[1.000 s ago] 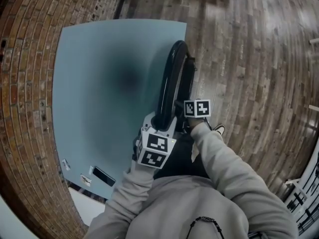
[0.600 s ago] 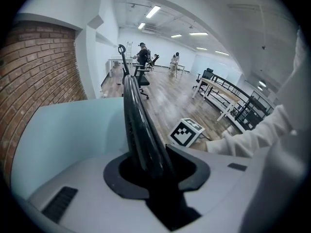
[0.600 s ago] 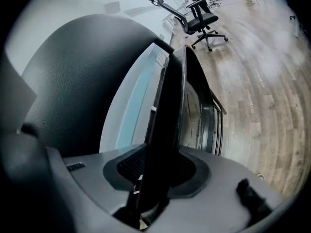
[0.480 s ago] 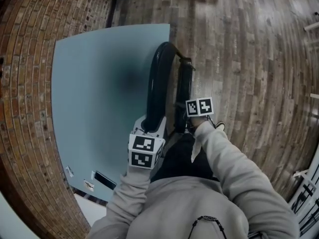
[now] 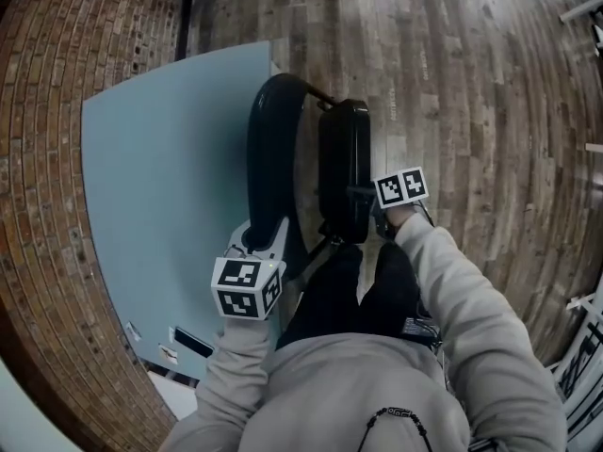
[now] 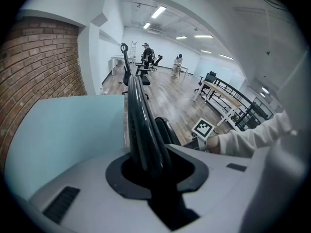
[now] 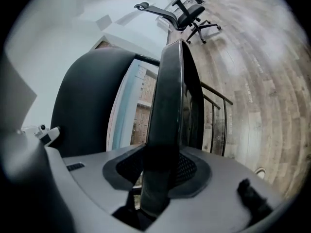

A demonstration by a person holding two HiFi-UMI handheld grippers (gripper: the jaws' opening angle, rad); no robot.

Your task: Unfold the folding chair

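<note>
The black folding chair stands partly opened on the wood floor. In the head view its backrest (image 5: pixel 268 149) is on the left and its seat (image 5: pixel 344 158) on the right, with a gap between them. My left gripper (image 5: pixel 259 236) holds the backrest's top edge (image 6: pixel 141 115), and its jaws are closing on that edge (image 6: pixel 155 174). My right gripper (image 5: pixel 366 198) is shut on the seat's edge (image 7: pixel 170 96), which runs straight into the jaws (image 7: pixel 163 174). The backrest (image 7: pixel 85 101) shows dark to the left in the right gripper view.
A pale blue panel (image 5: pixel 160 177) leans against the brick wall (image 5: pixel 47 111) just left of the chair. Wood floor (image 5: pixel 471 111) stretches to the right. An office chair (image 7: pixel 187 11) stands farther off, and desks (image 6: pixel 228 96) fill the far room.
The seat has swung right, away from the backrest, and a gap has opened between them. My right gripper moved right with the seat. My left gripper drifted down-left with the backrest.
</note>
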